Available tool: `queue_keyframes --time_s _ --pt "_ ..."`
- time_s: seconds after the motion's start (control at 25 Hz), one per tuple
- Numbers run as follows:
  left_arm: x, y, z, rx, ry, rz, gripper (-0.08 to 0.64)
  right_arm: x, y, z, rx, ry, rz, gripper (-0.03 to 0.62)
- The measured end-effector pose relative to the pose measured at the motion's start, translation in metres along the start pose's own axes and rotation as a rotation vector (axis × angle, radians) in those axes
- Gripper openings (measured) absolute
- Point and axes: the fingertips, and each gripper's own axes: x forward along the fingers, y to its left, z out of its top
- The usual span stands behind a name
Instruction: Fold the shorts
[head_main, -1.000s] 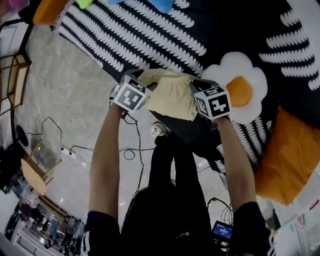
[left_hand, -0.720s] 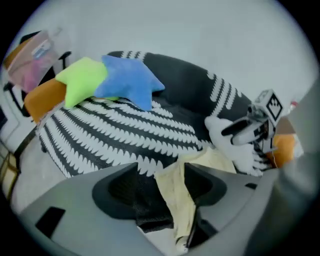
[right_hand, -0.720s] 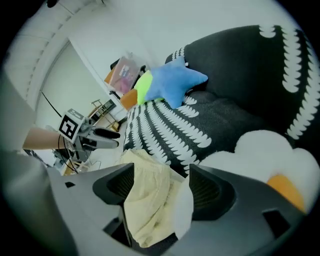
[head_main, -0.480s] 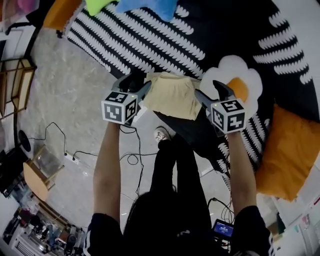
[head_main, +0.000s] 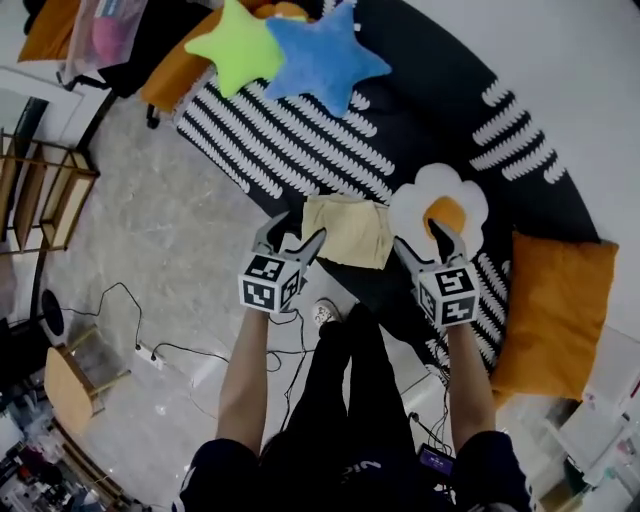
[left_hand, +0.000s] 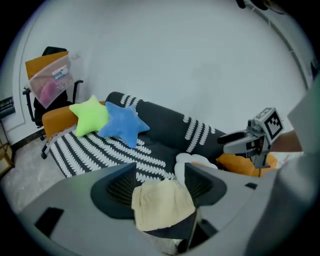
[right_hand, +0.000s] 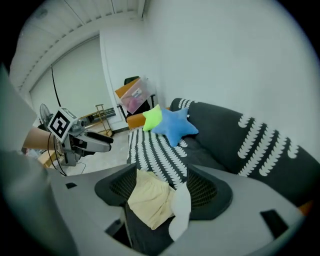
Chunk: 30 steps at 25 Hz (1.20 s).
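So at this point the shorts (head_main: 347, 230) were lying folded into a rough cream square at the front edge of the sofa (head_main: 420, 110). They sat on the dark part of the cover, right between the white-striped patch and the fried-egg cushion (head_main: 437, 208). The cushion's white rim was just beside the shorts' right edge. It might've been touching, but I couldn't really tell.

Your left gripper (head_main: 296, 235) hung at the shorts' left side with its fingers spread wide and nothing in them. In the left gripper view the shorts showed through the gap, but they were lying on the sofa beyond it, not pinched.

Your right gripper (head_main: 425, 243) was over on the other side, above the egg cushion, angled downward. Its fingers had just been opening and then eased back in a touch. They stood apart with nothing clamped, and only the shorts and a bit of the cushion's white edge were visible past them.

Further back on the sofa, a green star (head_main: 235, 45) and a blue star (head_main: 322, 55) sat touching each other. An orange cushion (head_main: 555, 310) lay at the right end, well apart from the shorts. You stood on the grey floor (head_main: 150, 230) right at the sofa's edge, with one shoe (head_main: 322, 313) poking out below the shorts and a wooden rack (head_main: 40, 190) off to the left.
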Motion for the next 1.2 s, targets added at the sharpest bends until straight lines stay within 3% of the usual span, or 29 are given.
queue_keyframes --time_s 0.24,0.48,0.76,1.0,1.2 --pt "-0.064 -0.033 0.046 0.027 -0.100 0.019 0.284 -0.061 0.029 0.033 0.034 -0.080 -0.058 0.320" --pt "-0.120 -0.074 0.063 0.047 -0.146 0.008 0.284 -0.110 0.063 0.050 0.018 -0.121 -0.101 0.322" --pt "-0.169 -0.115 0.072 0.083 -0.192 -0.012 0.284 -0.158 0.103 0.076 -0.045 -0.196 -0.131 0.321" --pt "-0.214 -0.129 0.111 0.091 -0.325 -0.009 0.284 -0.201 0.124 0.111 -0.099 -0.285 -0.179 0.322" --pt "-0.251 -0.133 0.141 0.156 -0.406 0.025 0.284 -0.241 0.134 0.137 -0.146 -0.378 -0.224 0.322"
